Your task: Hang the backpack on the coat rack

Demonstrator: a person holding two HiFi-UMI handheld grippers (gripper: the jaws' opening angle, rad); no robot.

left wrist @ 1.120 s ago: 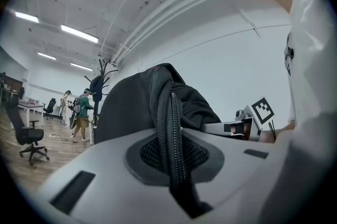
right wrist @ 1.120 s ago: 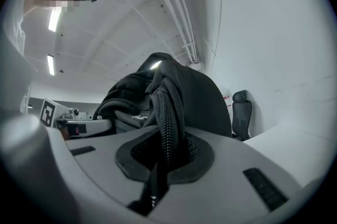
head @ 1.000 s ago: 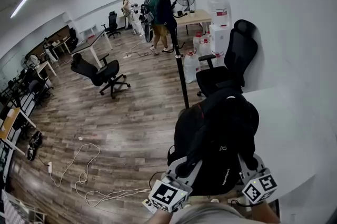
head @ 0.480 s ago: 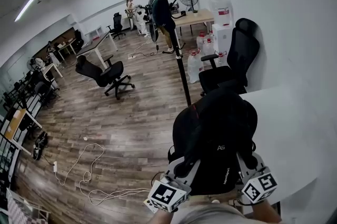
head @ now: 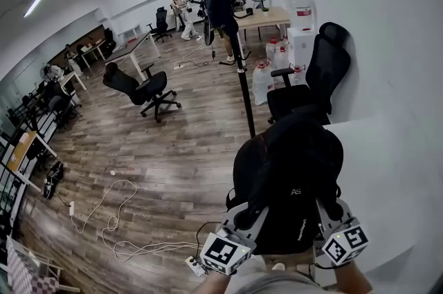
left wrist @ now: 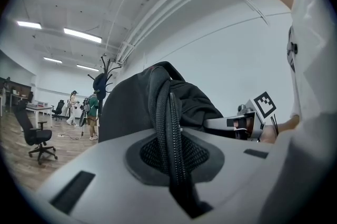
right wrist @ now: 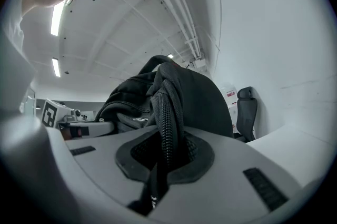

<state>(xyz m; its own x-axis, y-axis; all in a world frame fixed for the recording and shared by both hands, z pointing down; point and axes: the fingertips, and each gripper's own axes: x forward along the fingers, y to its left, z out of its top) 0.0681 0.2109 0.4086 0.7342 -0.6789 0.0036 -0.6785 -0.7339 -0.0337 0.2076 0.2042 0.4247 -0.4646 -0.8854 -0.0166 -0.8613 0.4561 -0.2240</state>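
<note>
Head view: I hold the backpack [head: 291, 182] up off the floor, beside the tabletop [head: 377, 147] edge. My left hand-held gripper [head: 243, 218] and right hand-held gripper [head: 325, 211] are at its near side. The coat rack [head: 240, 57] stands well apart ahead, so the hanging is all still to do. Against a second ago, the rack has drawn slightly nearer and my hold looks the same.

Left gripper view: the jaws are clamped on the left strap [left wrist: 171, 133].

Right gripper view: the jaws are clamped on the right strap [right wrist: 167, 123].

Wood floor [head: 180, 147]: loose white cables [head: 114, 222] near left, office chair [head: 138, 86] mid-left, coat rack [head: 243, 88] standing centre, water jugs [head: 262, 83] far right.
</note>
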